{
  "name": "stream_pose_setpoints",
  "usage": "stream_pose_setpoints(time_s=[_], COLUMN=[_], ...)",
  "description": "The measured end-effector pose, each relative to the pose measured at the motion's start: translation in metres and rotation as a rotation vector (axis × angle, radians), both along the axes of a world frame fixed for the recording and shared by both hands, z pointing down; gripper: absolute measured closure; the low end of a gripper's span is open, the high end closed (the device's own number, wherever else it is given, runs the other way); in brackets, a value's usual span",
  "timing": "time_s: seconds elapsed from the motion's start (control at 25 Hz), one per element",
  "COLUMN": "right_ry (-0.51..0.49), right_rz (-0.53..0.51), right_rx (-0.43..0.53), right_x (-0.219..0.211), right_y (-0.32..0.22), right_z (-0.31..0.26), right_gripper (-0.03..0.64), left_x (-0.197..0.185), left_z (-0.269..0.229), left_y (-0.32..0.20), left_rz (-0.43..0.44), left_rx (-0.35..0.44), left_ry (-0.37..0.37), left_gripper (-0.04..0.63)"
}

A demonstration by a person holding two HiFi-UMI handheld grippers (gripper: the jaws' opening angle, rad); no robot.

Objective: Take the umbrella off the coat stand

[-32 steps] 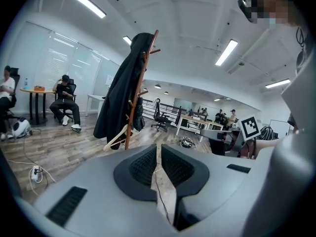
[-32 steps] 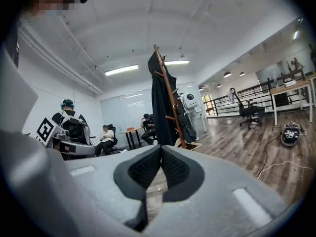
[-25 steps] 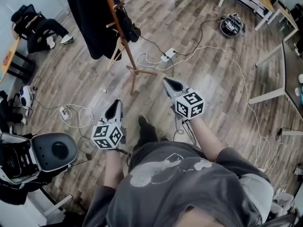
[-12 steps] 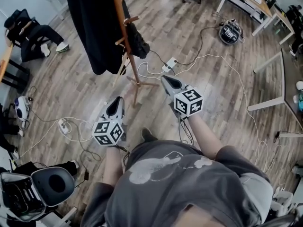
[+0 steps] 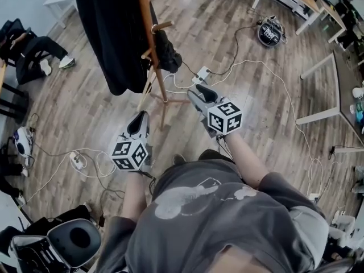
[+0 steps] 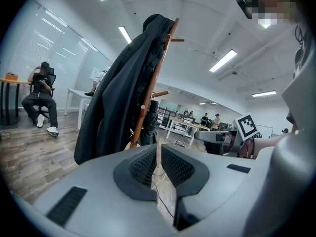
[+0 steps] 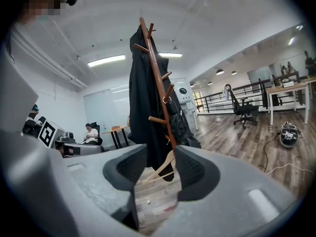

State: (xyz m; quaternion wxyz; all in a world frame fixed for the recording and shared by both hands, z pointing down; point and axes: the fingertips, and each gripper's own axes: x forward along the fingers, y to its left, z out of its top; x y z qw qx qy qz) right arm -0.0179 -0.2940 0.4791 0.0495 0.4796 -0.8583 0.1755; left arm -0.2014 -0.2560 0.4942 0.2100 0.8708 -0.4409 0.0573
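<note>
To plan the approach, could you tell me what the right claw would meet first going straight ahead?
The right claw would probably meet the wooden coat stand first, low on its pole beside the black coat, though depth is unclear. Its jaws have just been opening, with nothing between them.

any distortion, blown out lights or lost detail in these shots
Head view: wide-angle bend, floorboards curving toward the edges, light even, no hard shadows. Left gripper view: fisheye with black corners, ceiling lights blown out white, coat a near-featureless dark mass. Right gripper view: same black corners, coat stand in sharp focus.
</note>
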Motion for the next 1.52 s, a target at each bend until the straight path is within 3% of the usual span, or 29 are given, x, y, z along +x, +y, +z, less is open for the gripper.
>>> stream_pose_setpoints(time_s=[0.12, 0.2, 0.64, 1.0, 1.16, 1.24, 1.36, 1.52], right_ry=[-0.003, 0.016, 0.066, 0.123, 0.187, 0.194, 0.205, 0.307], right_rz=[-0.011, -0.013, -0.09, -0.145, -0.134, -0.163, -0.24, -0.335], right_rx=[-0.045, -0.055, -0.022, -0.007, 0.05, 0.063, 0.059, 0.089], right_x=[-0.009, -0.011, -0.023, -0.018, -0.013, -0.017, -0.03, -0.047], right_y=[-0.003, -0.006, -0.063, -0.161, -0.198, -0.209, -0.219, -0.226], right_z=[0.009, 0.012, 0.017, 0.027, 0.03, 0.034, 0.042, 0.057], right_gripper=[0.336, 0.307, 0.281, 0.281, 0.279, 0.228, 0.21, 0.21], left_x=[-0.001, 0.0, -0.002, -0.013, -0.005, -0.002, 0.0, -0.001], left_z=[-0.002, -0.006, -0.005, -0.011, -0.011, -0.011, -0.009, -0.003], left_y=[-0.013, -0.019, -0.054, -0.118, -0.141, -0.148, -0.155, -0.158], left_rz=[0.013, 0.021, -0.042, -0.171, -0.201, -0.213, -0.238, -0.277], left_rx=[0.002, 0.007, 0.004, -0.014, -0.018, -0.018, -0.026, -0.032], left_ry=[-0.004, -0.003, -0.027, -0.07, -0.081, -0.083, -0.086, -0.096], left_gripper=[0.56, 0.56, 0.561, 0.56, 0.561, 0.561, 0.561, 0.561])
